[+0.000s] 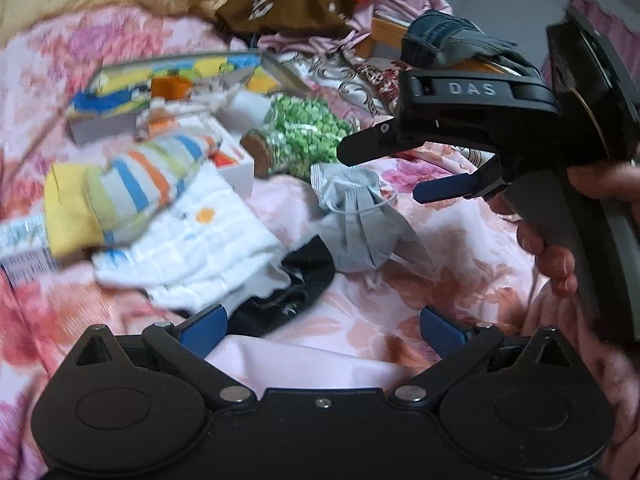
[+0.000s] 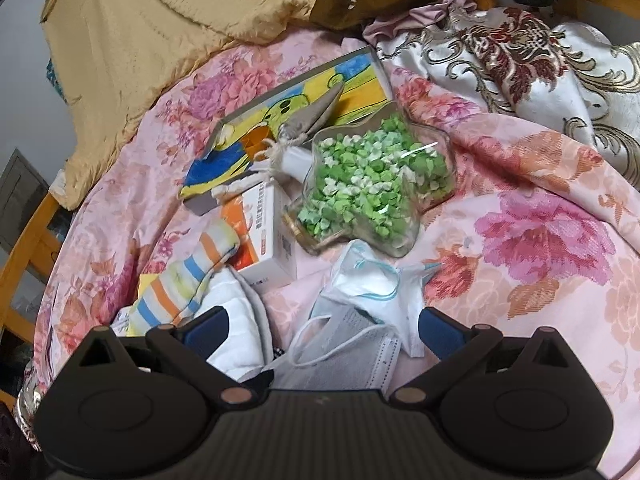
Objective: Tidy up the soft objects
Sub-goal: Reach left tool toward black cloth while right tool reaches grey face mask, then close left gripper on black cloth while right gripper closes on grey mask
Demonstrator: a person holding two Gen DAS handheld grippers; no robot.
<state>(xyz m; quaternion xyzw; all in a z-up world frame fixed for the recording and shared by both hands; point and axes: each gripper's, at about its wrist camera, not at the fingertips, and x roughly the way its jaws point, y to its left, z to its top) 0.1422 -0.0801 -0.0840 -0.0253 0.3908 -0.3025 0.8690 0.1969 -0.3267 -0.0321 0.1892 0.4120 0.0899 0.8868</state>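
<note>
On a pink floral bedspread lie a striped sock, a white cloth, a black sock and grey face masks. My left gripper is open and empty, just short of the black sock. My right gripper shows at the right, open, above the masks. In the right wrist view my right gripper is open over the grey and white masks, with the striped sock and white cloth to the left.
A star-shaped glass jar of green paper stars, a white and orange medicine box and a colourful picture book lie behind the soft things. A tan quilt and patterned fabric lie further back.
</note>
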